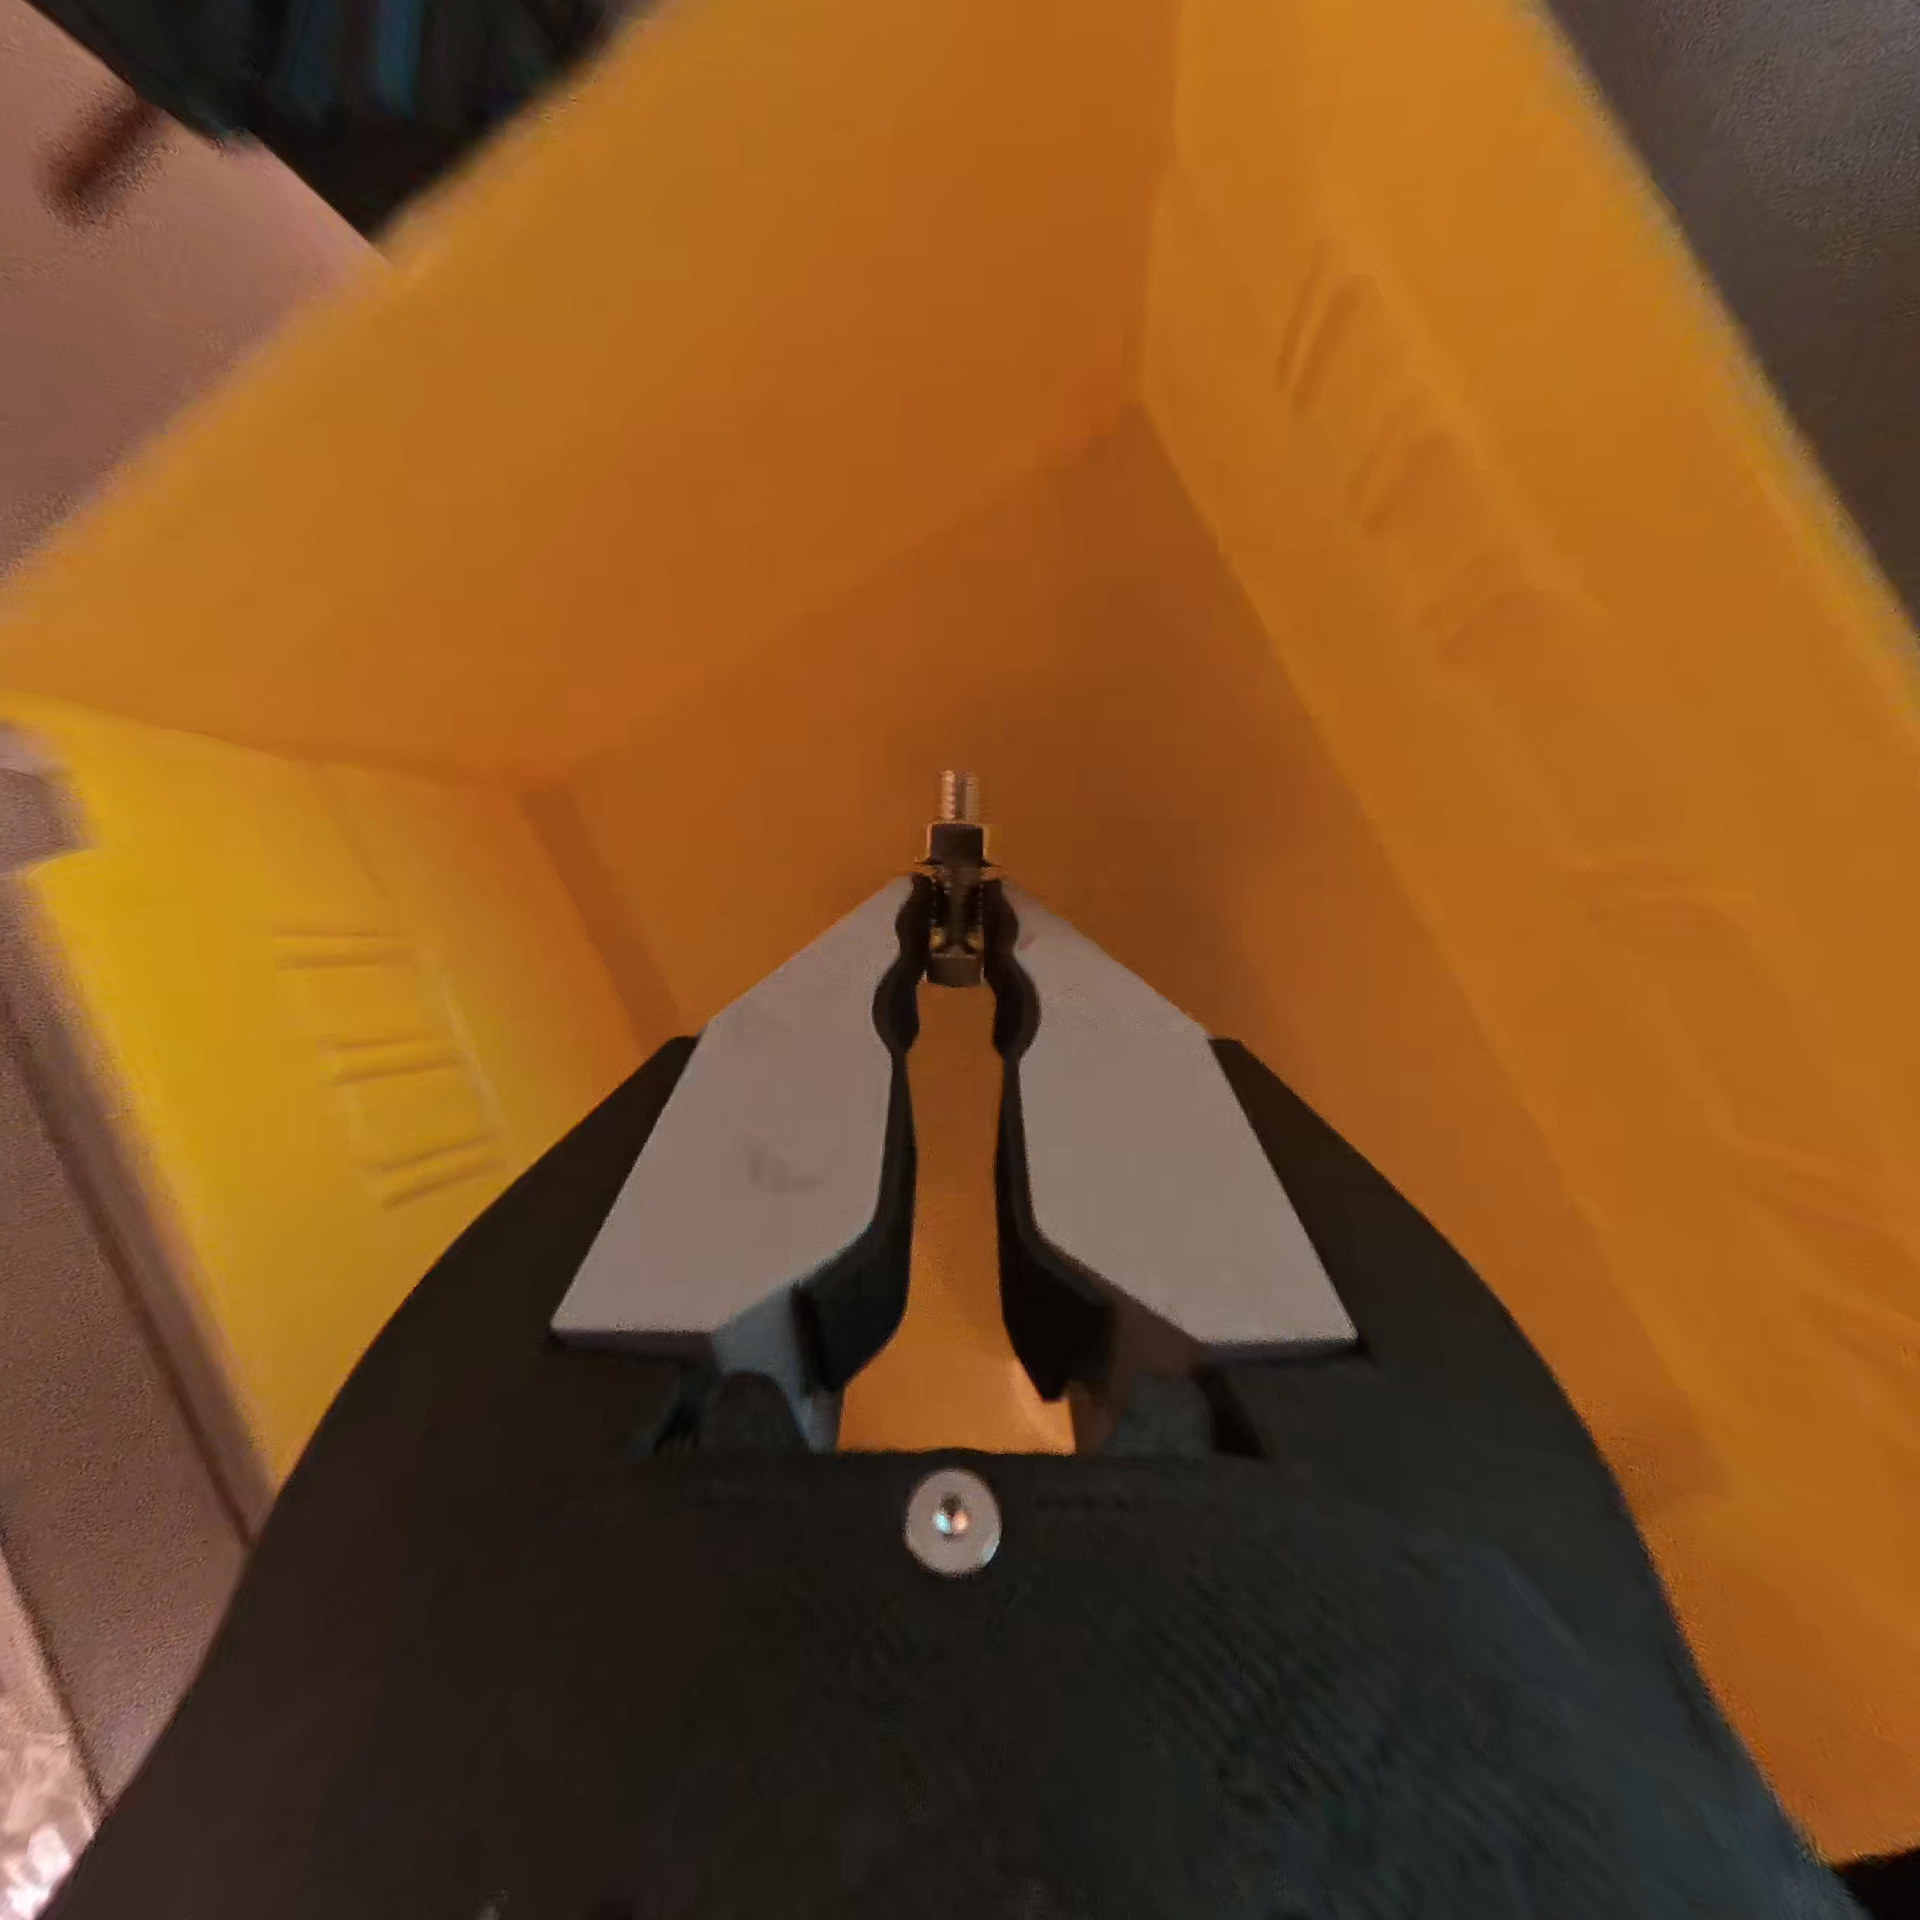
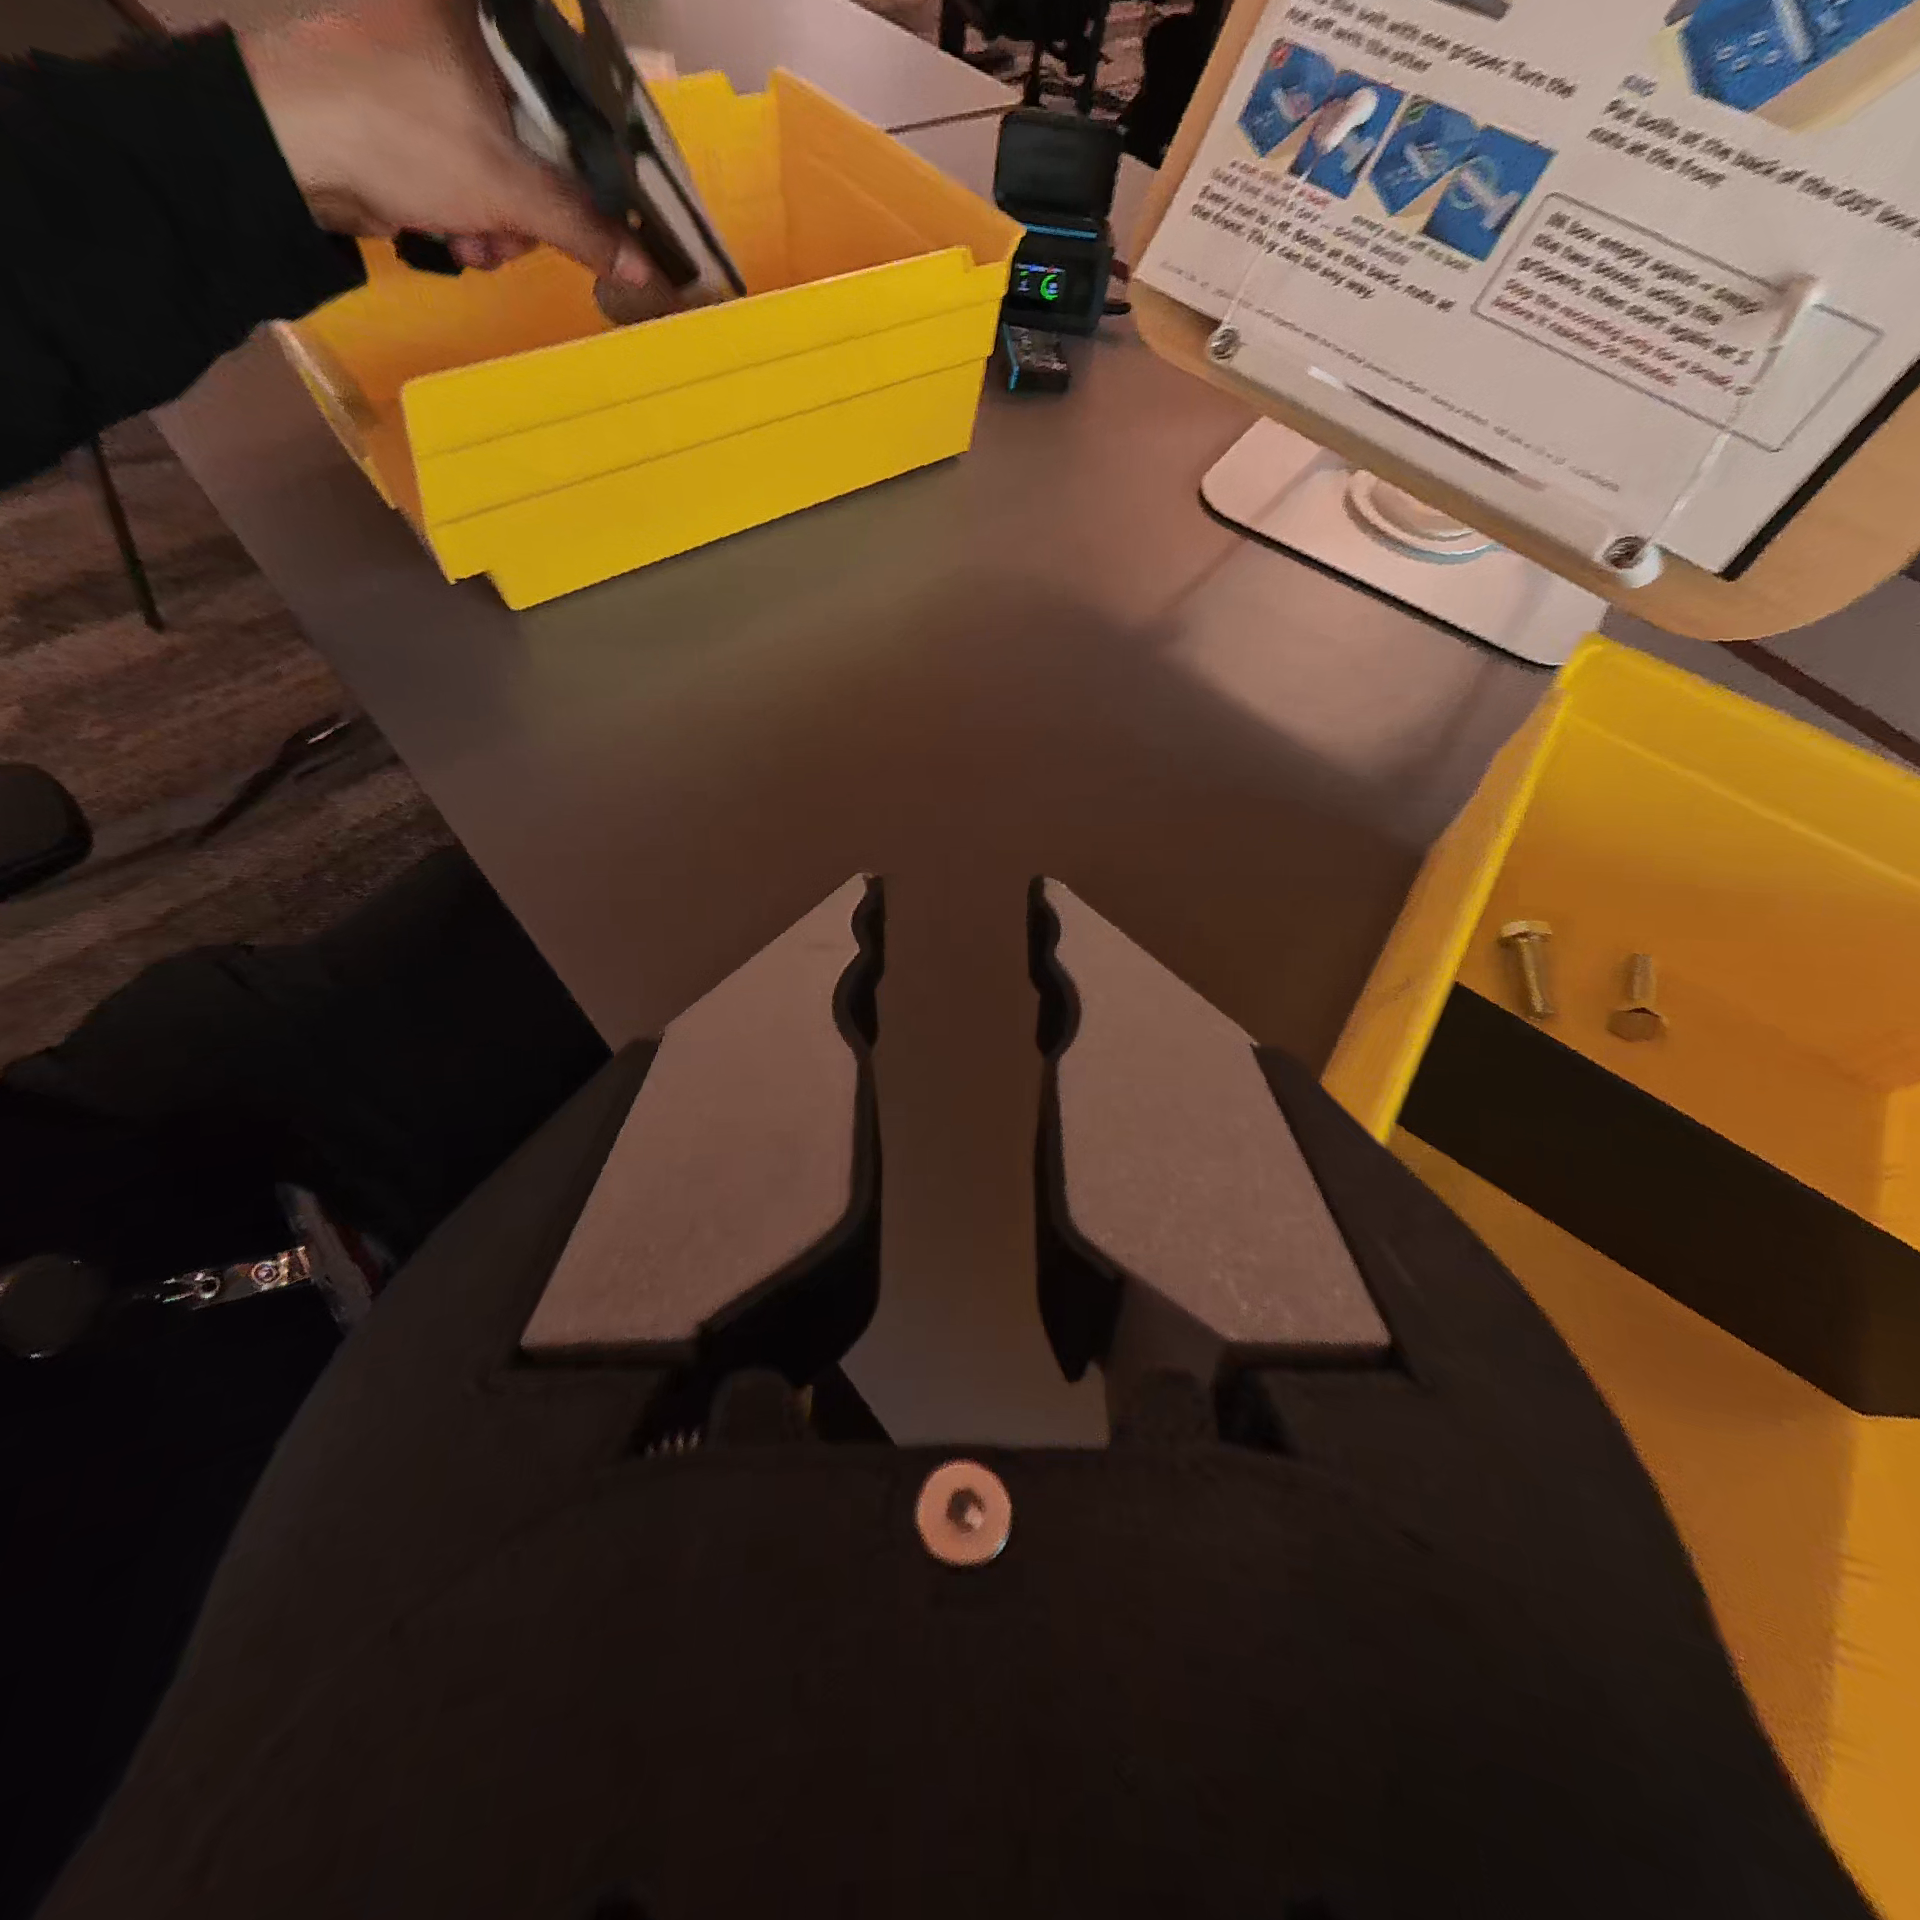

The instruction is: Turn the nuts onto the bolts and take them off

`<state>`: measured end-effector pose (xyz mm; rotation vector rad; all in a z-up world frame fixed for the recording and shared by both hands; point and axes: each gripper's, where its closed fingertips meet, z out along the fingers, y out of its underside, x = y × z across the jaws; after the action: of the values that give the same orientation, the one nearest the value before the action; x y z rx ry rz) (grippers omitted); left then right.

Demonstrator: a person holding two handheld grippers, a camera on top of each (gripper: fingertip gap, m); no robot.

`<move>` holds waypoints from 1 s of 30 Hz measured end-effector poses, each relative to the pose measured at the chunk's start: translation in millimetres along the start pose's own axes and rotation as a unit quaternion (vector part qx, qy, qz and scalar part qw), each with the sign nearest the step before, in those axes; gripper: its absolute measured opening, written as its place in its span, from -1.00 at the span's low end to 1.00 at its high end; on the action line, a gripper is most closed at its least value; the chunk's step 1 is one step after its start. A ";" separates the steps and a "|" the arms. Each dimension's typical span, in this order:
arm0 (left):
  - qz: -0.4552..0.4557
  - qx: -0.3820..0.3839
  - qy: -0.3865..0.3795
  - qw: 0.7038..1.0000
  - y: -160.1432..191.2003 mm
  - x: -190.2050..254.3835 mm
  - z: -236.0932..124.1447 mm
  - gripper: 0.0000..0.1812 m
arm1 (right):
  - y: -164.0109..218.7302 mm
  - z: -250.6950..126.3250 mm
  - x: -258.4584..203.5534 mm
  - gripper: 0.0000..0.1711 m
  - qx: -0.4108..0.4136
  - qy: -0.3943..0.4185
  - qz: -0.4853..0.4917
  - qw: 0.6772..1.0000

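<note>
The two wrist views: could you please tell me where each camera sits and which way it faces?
Left wrist view: sits on the left gripper, looking along its fingers down into a yellow bin; the fingers are shut on a bolt carrying a nut.
Right wrist view: sits on the right gripper, fingers open, facing across the grey table; a hand shows.
Shared: that far yellow bin, where the left gripper reaches.

Left gripper [image 1: 957, 914] clamped, right gripper [image 2: 956, 914] parted.

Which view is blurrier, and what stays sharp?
Left wrist view: yellow plastic bin walls smeared, only the left gripper and its small metal bolt with nut stay crisp. Right wrist view: milder blur, right gripper sharp, dim warm lighting.
</note>
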<state>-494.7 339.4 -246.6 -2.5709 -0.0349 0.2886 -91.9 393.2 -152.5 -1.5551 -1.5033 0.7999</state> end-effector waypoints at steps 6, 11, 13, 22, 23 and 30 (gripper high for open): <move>0.041 0.292 0.026 0.955 -92.3 74.3 -144.0 -0.93 | -9.0 28.1 -34.0 -0.71 0.029 -0.089 0.021 0.995; 0.093 0.461 0.143 0.871 -111.5 212.3 -199.8 -0.93 | -40.8 43.7 -43.6 -0.63 0.118 -0.140 0.070 0.981; 0.089 0.496 0.162 0.848 -109.5 245.4 -187.3 -0.93 | -52.2 45.2 -38.1 -0.61 0.154 -0.138 0.083 0.975; 0.055 0.483 0.152 0.861 -129.8 237.5 -81.0 -0.93 | -82.0 94.9 14.2 -0.52 0.211 -0.058 0.071 0.973; 0.053 0.479 0.157 0.862 -133.6 234.4 -76.0 -0.93 | -86.9 103.7 20.7 -0.49 0.222 -0.053 0.069 0.971; 0.056 0.456 0.099 0.883 -142.1 199.7 -42.8 -0.93 | -83.8 156.0 54.3 -0.52 0.238 0.024 0.014 0.971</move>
<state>-285.7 454.6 -176.0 -1.6444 0.2656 0.0474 -263.4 462.8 -147.2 -1.2240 -1.1468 1.0422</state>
